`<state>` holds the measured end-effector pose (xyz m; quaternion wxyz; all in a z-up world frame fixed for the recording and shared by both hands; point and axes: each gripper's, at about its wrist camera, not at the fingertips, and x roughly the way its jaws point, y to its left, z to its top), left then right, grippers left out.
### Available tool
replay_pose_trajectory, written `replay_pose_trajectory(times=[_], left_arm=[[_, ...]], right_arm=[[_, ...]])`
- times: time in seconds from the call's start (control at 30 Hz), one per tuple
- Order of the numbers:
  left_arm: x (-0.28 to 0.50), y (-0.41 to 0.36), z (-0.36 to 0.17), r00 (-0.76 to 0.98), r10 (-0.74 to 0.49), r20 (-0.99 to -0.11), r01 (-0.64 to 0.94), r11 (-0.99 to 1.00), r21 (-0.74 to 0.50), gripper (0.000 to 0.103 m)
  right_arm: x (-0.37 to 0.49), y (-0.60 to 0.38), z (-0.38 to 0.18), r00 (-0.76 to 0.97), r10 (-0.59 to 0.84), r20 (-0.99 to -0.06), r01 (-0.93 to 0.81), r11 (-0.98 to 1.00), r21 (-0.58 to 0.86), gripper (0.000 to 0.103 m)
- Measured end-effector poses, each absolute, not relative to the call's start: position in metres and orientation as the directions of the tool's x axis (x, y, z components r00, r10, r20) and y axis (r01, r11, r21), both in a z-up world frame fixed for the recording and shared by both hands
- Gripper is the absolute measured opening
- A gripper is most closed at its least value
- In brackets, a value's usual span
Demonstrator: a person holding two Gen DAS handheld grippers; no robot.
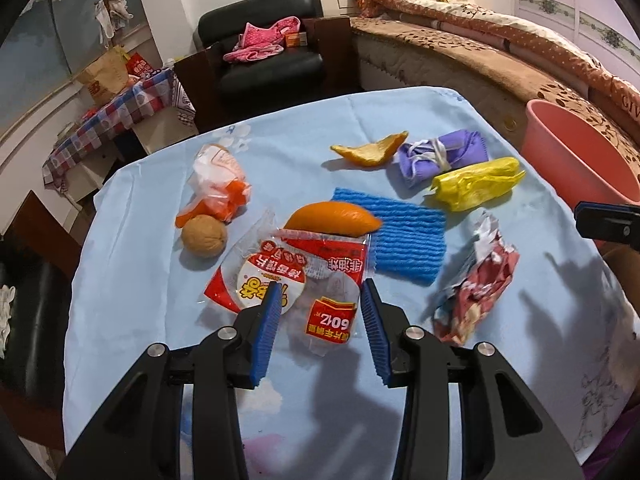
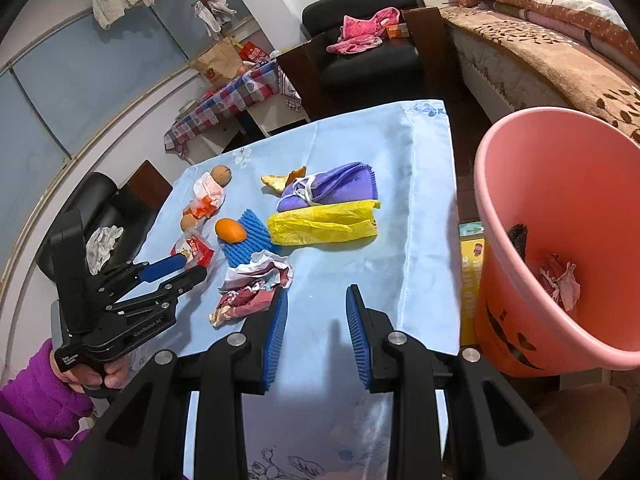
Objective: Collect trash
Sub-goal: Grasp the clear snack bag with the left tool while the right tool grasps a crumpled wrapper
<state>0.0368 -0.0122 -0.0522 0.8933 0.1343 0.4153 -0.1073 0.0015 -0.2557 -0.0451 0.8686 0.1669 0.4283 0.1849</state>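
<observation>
Overhead, left gripper (image 1: 320, 300) spread wide over red snack wrapper (image 1: 288, 276), beside blue foam sleeve (image 1: 408, 240). Right gripper (image 2: 316, 308) wide, empty, near pink bucket (image 2: 560, 184).

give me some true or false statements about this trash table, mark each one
1. The left gripper is open over the red and white snack wrapper. True.
2. The pink plastic bucket is empty. False: crumpled trash already lies inside.
3. The orange peel piece rests partly on the blue ribbed foam sheet. True.
4. The right gripper holds the yellow plastic bag. False: it is open and holds nothing; the bag lies on the table.
</observation>
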Motion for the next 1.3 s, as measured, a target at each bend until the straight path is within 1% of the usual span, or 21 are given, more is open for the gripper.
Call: replay_pose_trajectory(times=[0.03,0.13,0.23,0.37,0.5,0.67,0.77,0.8,1.0,1.07,1.17,1.23,1.3], left_arm=[[0.036,-0.010,-0.052,0.631,-0.087,-0.771,0.304,0.942,0.143,0.029],[0.037,-0.004,-0.049,0.635,-0.100,-0.766,0.289,0.950,0.115,0.015],[0.038,0.001,-0.046,0.634,-0.119,-0.764,0.277,0.958,0.080,0.010],[0.039,0.010,-0.038,0.638,-0.155,-0.755,0.259,0.966,0.021,0.008],[0.038,0.016,-0.030,0.642,-0.194,-0.742,0.242,0.969,-0.043,0.007],[0.033,0.017,-0.022,0.650,-0.229,-0.725,0.249,0.965,-0.082,0.007],[0.030,0.016,-0.020,0.650,-0.244,-0.720,0.259,0.961,-0.093,0.007],[0.030,0.017,-0.019,0.649,-0.249,-0.719,0.261,0.960,-0.096,0.007],[0.029,0.020,-0.019,0.644,-0.262,-0.718,0.260,0.959,-0.117,0.007],[0.029,0.022,-0.021,0.640,-0.265,-0.721,0.258,0.958,-0.123,0.007],[0.029,0.022,-0.022,0.635,-0.265,-0.726,0.252,0.959,-0.129,0.007],[0.030,0.022,-0.022,0.633,-0.269,-0.725,0.252,0.958,-0.135,0.007],[0.029,0.021,-0.021,0.635,-0.273,-0.723,0.254,0.957,-0.138,0.007]], right_arm=[[0.002,-0.254,-0.045,0.562,0.466,-0.683,-0.181,0.876,0.447,0.030],[0.003,-0.249,-0.044,0.559,0.467,-0.686,-0.190,0.877,0.441,0.030],[0.003,-0.244,-0.043,0.556,0.466,-0.688,-0.199,0.878,0.434,0.030],[0.005,-0.241,-0.043,0.550,0.473,-0.689,-0.208,0.876,0.436,0.030],[0.008,-0.231,-0.043,0.521,0.510,-0.685,-0.230,0.856,0.463,0.030],[0.015,-0.211,-0.046,0.483,0.531,-0.696,-0.263,0.846,0.463,0.030],[0.023,-0.201,-0.051,0.472,0.523,-0.709,-0.257,0.851,0.457,0.046],[0.026,-0.198,-0.052,0.471,0.518,-0.714,-0.252,0.855,0.454,0.049],[0.036,-0.181,-0.066,0.437,0.481,-0.760,-0.250,0.877,0.411,0.049],[0.036,-0.179,-0.067,0.447,0.476,-0.757,-0.256,0.879,0.402,0.049],[0.036,-0.178,-0.069,0.443,0.483,-0.755,-0.261,0.875,0.406,0.036],[0.036,-0.180,-0.070,0.444,0.486,-0.753,-0.255,0.874,0.414,0.016],[0.036,-0.182,-0.071,0.438,0.497,-0.749,-0.247,0.868,0.431,0.007]])
